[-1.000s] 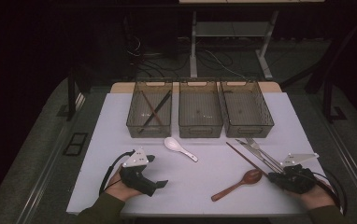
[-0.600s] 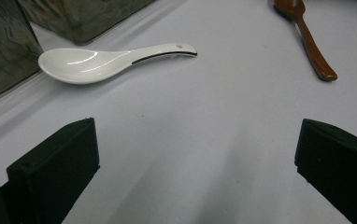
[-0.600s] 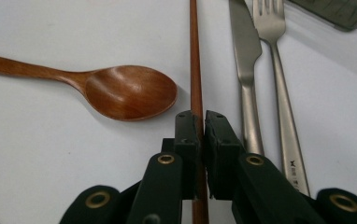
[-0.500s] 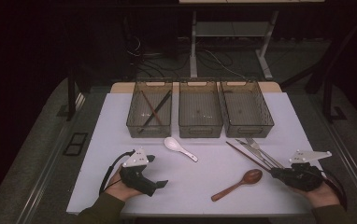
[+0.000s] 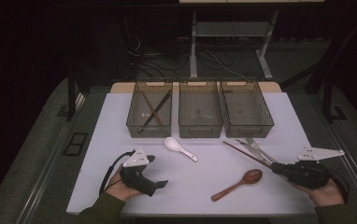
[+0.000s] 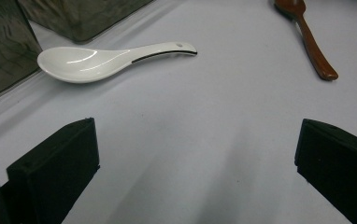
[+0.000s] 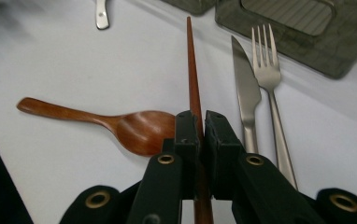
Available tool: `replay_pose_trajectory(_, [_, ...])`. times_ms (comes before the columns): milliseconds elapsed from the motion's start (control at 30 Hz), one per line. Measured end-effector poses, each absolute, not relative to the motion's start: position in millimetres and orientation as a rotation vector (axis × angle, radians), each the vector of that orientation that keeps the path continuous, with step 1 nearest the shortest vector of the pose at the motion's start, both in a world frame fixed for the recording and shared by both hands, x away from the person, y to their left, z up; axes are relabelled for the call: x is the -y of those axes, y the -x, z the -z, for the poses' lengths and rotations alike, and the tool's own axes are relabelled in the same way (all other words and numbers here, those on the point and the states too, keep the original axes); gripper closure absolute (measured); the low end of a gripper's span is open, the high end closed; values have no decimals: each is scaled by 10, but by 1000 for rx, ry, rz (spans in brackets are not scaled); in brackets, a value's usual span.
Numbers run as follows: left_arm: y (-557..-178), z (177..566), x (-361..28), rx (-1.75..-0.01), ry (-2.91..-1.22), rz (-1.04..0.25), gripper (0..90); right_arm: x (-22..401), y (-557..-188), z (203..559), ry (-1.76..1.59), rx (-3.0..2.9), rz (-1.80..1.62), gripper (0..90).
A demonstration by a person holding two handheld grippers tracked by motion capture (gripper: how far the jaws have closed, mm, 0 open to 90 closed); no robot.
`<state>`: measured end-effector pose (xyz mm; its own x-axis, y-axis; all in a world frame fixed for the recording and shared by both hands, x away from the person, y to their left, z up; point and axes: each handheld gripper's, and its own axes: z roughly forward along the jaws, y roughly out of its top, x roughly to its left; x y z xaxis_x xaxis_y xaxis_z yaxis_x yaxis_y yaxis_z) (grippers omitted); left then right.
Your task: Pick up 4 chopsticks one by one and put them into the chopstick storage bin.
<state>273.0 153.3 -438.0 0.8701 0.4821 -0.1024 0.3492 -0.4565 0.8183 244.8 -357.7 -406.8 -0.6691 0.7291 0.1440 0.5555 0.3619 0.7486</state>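
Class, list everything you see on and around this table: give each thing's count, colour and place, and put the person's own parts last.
Table: one, white, centre of the high view.
Bins: three, smoky clear, in a row at the far side.
Sticks in left bin: two, dark, crossed.
Ceramic spoon: one, white, in front of the left and middle bins.
Wooden spoon: one, red-brown, near side, right of centre.
Chopstick: one, red-brown, gripped by the right tongs.
Knife: one, silver, right of the chopstick.
Fork: one, silver, beside the knife.
Left tongs: black, open, over bare table.
Right tongs: black, shut on the chopstick.
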Motion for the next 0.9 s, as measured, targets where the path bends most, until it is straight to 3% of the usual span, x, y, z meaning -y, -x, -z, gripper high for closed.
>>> replay_pose_trajectory(900, [-2729, 4386, -1521, -610, -2080, -173, 0, 3075, -2717, 3834, -967, -2469, -1318, 843])
